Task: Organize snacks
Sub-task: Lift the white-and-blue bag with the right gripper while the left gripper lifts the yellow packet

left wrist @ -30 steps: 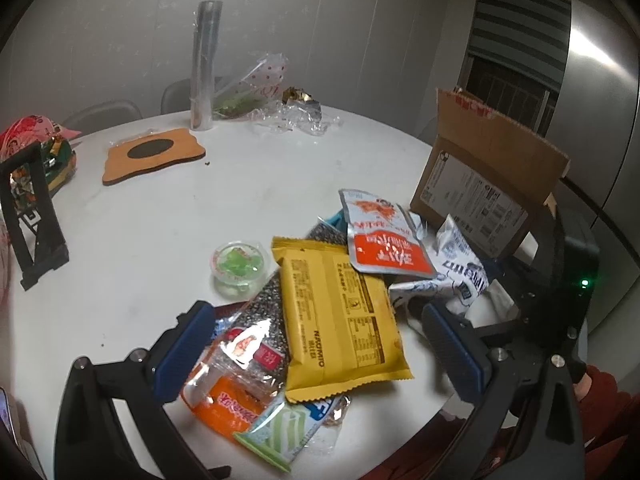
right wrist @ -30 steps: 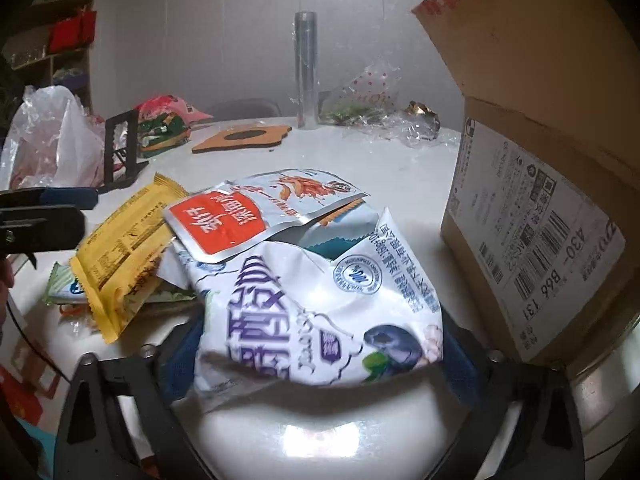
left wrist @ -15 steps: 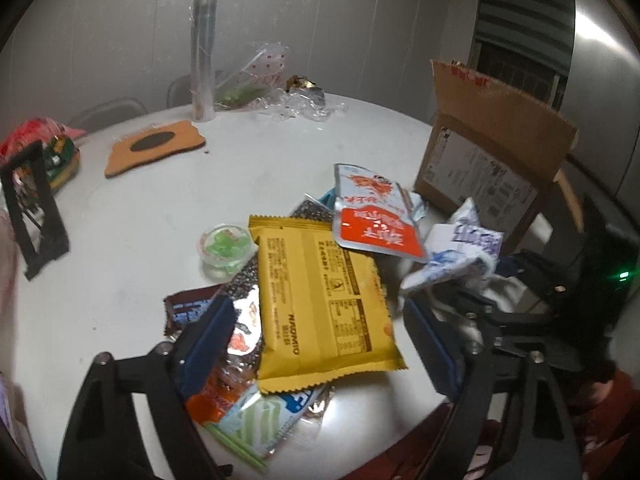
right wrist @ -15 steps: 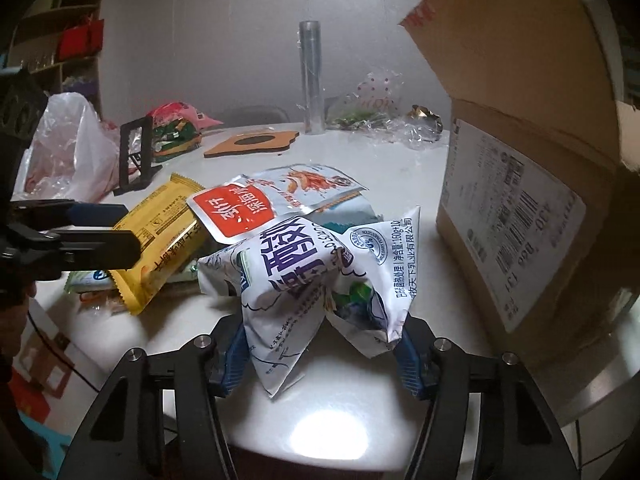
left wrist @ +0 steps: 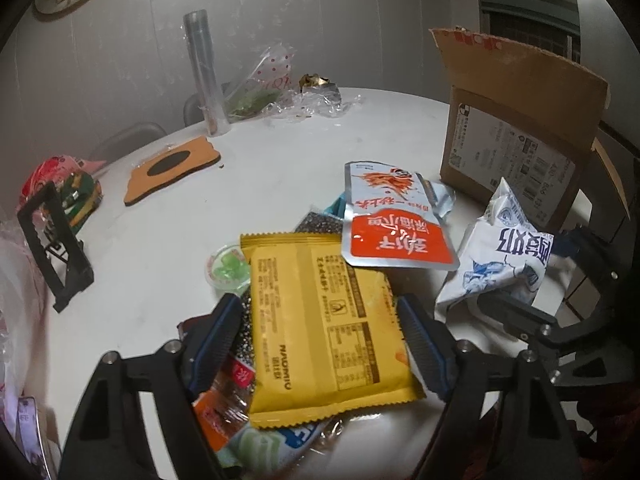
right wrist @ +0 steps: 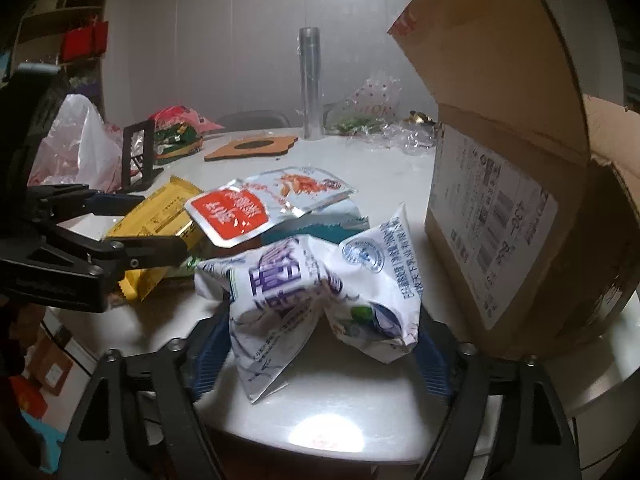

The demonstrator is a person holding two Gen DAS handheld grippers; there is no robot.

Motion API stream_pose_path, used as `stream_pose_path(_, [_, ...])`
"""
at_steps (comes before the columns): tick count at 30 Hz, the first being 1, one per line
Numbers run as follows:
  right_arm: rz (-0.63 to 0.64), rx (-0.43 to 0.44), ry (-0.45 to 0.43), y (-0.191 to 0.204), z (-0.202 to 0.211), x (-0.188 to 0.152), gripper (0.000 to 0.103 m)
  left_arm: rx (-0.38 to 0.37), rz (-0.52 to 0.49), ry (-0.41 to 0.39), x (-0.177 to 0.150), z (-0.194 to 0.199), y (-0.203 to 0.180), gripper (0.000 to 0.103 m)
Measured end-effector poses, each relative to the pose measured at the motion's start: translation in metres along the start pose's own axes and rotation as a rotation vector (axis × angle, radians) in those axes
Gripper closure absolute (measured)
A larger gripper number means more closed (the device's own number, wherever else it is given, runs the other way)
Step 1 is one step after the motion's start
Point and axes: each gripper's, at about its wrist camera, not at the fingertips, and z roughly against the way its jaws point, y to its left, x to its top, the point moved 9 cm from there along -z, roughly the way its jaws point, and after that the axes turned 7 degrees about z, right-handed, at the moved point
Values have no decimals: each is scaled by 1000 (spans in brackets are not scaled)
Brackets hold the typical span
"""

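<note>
A heap of snack packets lies on the white round table (left wrist: 280,152). A yellow packet (left wrist: 324,320) tops the heap, with my left gripper (left wrist: 318,302) astride it. Its jaws are closing with the flat packet between the blue pads, which do not visibly squeeze it. A red-and-silver pouch (left wrist: 392,236) overlaps the yellow packet's far corner. My right gripper (right wrist: 320,328) has a crumpled white-and-blue packet (right wrist: 320,296) between its jaws, which are opening. An open cardboard box (right wrist: 500,216) stands just right of that packet.
Beside and under the yellow packet are a green jelly cup (left wrist: 226,268), a dark seed packet (left wrist: 248,320) and an orange packet (left wrist: 220,412). Farther back stand a black stand (left wrist: 56,248), a wooden coaster (left wrist: 172,168), a clear tube (left wrist: 204,76) and crumpled plastic bags (left wrist: 276,92).
My left gripper came down over the yellow packet and its jaws narrowed. My right gripper's jaws squeezed the white-and-blue packet into a crumpled peak, then widened again.
</note>
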Motion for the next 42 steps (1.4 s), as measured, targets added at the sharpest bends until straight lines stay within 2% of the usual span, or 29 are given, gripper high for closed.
stream_pose_path(2, [9, 4, -23, 0, 1, 4, 7, -11, 1, 4, 1, 1, 0, 35])
stream_pose_path(5, [38, 7, -42, 2, -1, 11, 0, -36, 11, 3, 1, 2, 3, 36])
stream_pose_path(10, [55, 27, -25, 3, -12, 17, 0, -76, 36, 2, 3, 3, 7, 36])
stream_pose_path(13, [77, 30, 20, 6, -22, 15, 0, -80, 35, -3, 2, 4, 8, 36])
stream_pose_path(16, [29, 71, 80, 5, -33, 7, 0, -80, 22, -5, 1, 4, 7, 36])
stream_pose_path(19, [9, 55, 72, 2, -31, 5, 28, -93, 25, -7, 1, 4, 8, 36])
stream_pose_path(20, [17, 48, 77, 2, -30, 4, 34, -94, 26, -7, 1, 4, 8, 35])
stream_pose_path(25, [3, 59, 68, 2, -23, 2, 48, -76, 30, -6, 3, 3, 9, 36])
stream_pose_path(31, [-50, 52, 58, -9, -17, -1, 55, -68, 34, -3, 2, 4, 8, 36])
stream_pose_path(42, [-57, 61, 33, -9, -2, 2, 58, -29, 54, -22, 5, 13, 21, 36])
